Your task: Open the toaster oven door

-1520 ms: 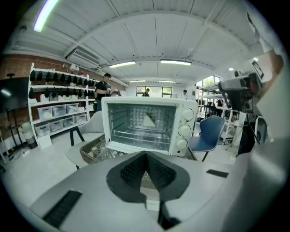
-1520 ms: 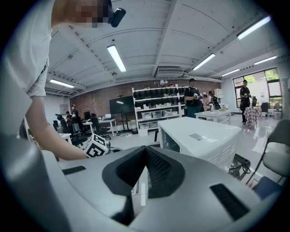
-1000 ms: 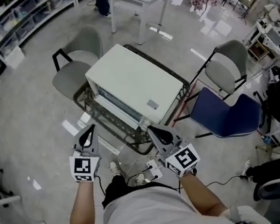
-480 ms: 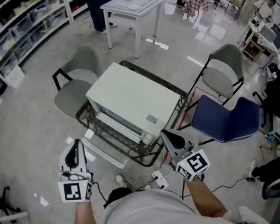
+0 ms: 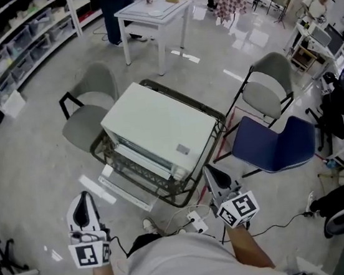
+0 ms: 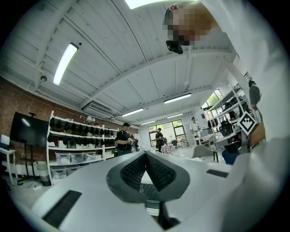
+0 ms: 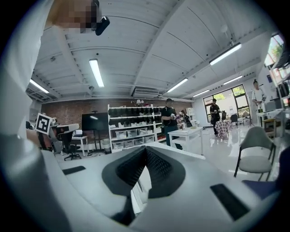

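Note:
The white toaster oven (image 5: 157, 123) sits on a low wire-frame table (image 5: 175, 196); its glass front (image 5: 137, 152) faces me and looks shut. My left gripper (image 5: 83, 199) hangs over the floor, left of the table's near corner and well short of the oven front, its jaws shut on nothing. My right gripper (image 5: 210, 171) is near the oven's right front corner, apart from it and also shut and empty. In the left gripper view the gripper (image 6: 146, 157) points up at the room. The right gripper (image 7: 146, 152) does the same in its own view.
A grey chair (image 5: 86, 107) stands left of the oven, another grey chair (image 5: 269, 86) and a blue chair (image 5: 273, 142) to the right. A power strip (image 5: 194, 219) with cables lies by my feet. A white table (image 5: 146, 11) and shelves (image 5: 15, 41) stand farther off, where people are standing.
Both grippers have drawn back from the oven front toward me. The left one has gone farther left and down. Both stay shut.

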Demonstrator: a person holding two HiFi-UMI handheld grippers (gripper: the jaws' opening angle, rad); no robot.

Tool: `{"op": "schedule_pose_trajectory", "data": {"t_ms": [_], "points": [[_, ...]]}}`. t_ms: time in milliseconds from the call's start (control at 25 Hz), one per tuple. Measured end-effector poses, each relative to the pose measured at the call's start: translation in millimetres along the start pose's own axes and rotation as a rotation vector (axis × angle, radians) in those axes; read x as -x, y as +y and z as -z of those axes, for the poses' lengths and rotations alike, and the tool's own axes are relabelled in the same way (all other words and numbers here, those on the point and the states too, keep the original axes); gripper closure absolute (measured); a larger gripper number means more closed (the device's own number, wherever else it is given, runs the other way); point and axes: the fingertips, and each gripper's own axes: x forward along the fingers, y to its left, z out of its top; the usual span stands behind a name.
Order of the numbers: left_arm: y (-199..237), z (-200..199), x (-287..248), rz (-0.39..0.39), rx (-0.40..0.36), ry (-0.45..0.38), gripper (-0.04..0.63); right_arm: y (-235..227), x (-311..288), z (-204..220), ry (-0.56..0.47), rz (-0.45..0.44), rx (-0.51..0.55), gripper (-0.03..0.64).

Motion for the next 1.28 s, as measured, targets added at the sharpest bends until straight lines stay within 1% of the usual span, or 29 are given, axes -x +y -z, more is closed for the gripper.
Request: {"op": "schedule_pose_trajectory", "data": {"t_ms": [120,280,560,680,800,920,1280], "points": [[0.4,-5.9,1.2,0.006,-0.012,-0.009,0.577,-2.2,1.4,-1.6,-0.004,0.004,0.015,0.594],[1.1,-13.0,3.1,-0.001,-0.005,-0.035,0.577,-3.2,0.7,-7.0,-0.012,0.005,0.028,0.594],[1.1,-8.4,8.4,0.002,0.017,-0.021,0.577,4.8,1.4,-6.0,-0.012,0.000,0.033,0.594],[2.4,-5.7,11.9,0.001,0.012,-0.019,0.577,7.1,2.9,-7.0,-0.016,0.014,0.057,0.594],[3.8,-5.7,13.6,0.000,0.023,-0.020,0.577,10.7,2.5,-8.6,-0.022,0.016,0.066,0.594],[6.5,-5.3,13.7,0.007,0.017,-0.009,0.577,13.0,-0.4,-11.8,-0.025,0.016,0.063,0.594],[13.4,-4.9,19.4,0.009,0.011,-0.015,0.577,20.5,-1.7,-11.9,-0.034,0.021,0.058,0.594]]}}
